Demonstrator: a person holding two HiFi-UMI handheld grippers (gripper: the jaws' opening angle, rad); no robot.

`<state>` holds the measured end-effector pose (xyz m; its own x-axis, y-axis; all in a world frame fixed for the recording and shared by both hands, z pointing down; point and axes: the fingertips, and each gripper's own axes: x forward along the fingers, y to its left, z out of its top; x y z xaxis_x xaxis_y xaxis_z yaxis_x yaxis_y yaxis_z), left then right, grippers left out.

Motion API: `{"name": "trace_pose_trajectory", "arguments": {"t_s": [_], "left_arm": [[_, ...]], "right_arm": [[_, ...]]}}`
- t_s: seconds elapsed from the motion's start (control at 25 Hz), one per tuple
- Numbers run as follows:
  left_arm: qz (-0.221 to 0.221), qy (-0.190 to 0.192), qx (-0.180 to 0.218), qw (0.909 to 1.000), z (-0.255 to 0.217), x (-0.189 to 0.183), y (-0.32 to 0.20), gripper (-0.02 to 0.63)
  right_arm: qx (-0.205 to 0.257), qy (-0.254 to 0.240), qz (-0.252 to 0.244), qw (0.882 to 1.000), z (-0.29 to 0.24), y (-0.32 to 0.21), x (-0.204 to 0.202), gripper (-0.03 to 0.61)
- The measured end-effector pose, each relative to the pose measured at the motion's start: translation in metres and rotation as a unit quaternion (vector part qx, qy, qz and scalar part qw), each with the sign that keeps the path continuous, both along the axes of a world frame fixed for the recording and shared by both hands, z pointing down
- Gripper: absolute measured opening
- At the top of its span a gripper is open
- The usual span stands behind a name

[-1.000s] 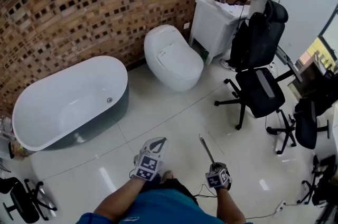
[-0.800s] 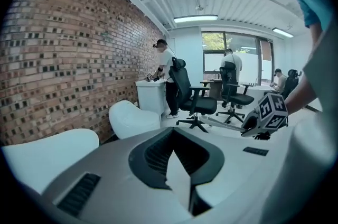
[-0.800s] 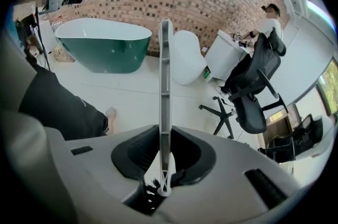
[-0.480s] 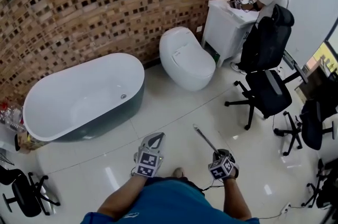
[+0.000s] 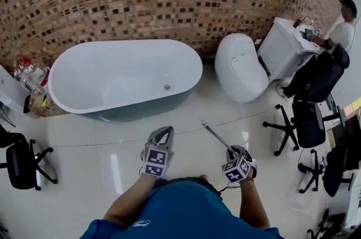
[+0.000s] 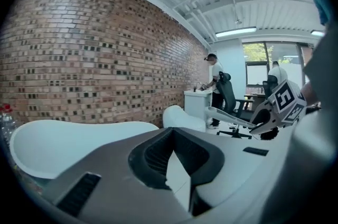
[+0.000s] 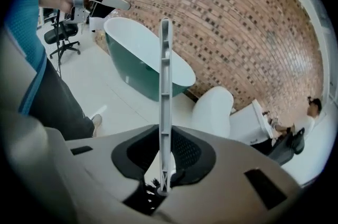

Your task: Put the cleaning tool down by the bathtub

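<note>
The white bathtub (image 5: 121, 74) with its dark teal outer wall stands against the brick wall, ahead of both grippers. My right gripper (image 5: 230, 152) is shut on the cleaning tool, a brush with a long grey handle (image 5: 214, 135) that points up and left toward the tub. In the right gripper view the handle (image 7: 165, 91) stands upright between the jaws, with black bristles (image 7: 152, 186) at its foot and the bathtub (image 7: 142, 56) behind. My left gripper (image 5: 164, 130) hovers beside it, tips together and holding nothing. It faces the bathtub (image 6: 68, 143) in the left gripper view.
A white toilet (image 5: 240, 66) and a white vanity (image 5: 282, 49) stand right of the tub, with a person (image 5: 344, 26) at the vanity. Black office chairs (image 5: 310, 114) crowd the right side. Another chair (image 5: 22, 162) and bottles (image 5: 31, 71) sit at the left.
The head view has swung left and moved closer, so the bathtub now lies straight ahead and the toilet has shifted right. Both grippers keep their pose, and the brush stays in the right one.
</note>
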<state>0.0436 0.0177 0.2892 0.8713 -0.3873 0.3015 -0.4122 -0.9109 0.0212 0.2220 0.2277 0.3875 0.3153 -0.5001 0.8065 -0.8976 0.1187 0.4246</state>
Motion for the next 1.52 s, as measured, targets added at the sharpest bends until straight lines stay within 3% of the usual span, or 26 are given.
{"name": "trace_pose_trajectory", "arguments": {"t_s": [0.2,0.36,0.52,0.68,0.96,1.52], "left_arm": [[-0.078,0.005,-0.002,0.9969,0.003,-0.092,-0.045,0.002],[-0.13,0.011,0.0,0.9914,0.0,-0.149,-0.064,0.002],[-0.191,0.014,0.002,0.9814,-0.002,-0.206,-0.078,0.002],[-0.225,0.007,-0.005,0.9743,0.007,-0.24,-0.082,0.002],[-0.256,-0.016,-0.003,0.9665,0.022,-0.253,-0.085,0.002],[-0.283,-0.064,0.008,0.957,0.014,-0.214,-0.134,0.002]], "right_arm": [[0.006,0.025,-0.105,0.994,-0.014,-0.091,-0.064,0.075],[0.005,0.044,-0.171,0.984,-0.02,-0.134,-0.109,0.076],[0.0,0.069,-0.25,0.966,-0.022,-0.177,-0.152,0.076],[-0.004,0.088,-0.307,0.948,-0.017,-0.206,-0.189,0.075],[-0.024,0.085,-0.382,0.92,0.013,-0.246,-0.222,0.075],[-0.045,0.059,-0.436,0.897,0.046,-0.344,-0.195,0.075]]}}
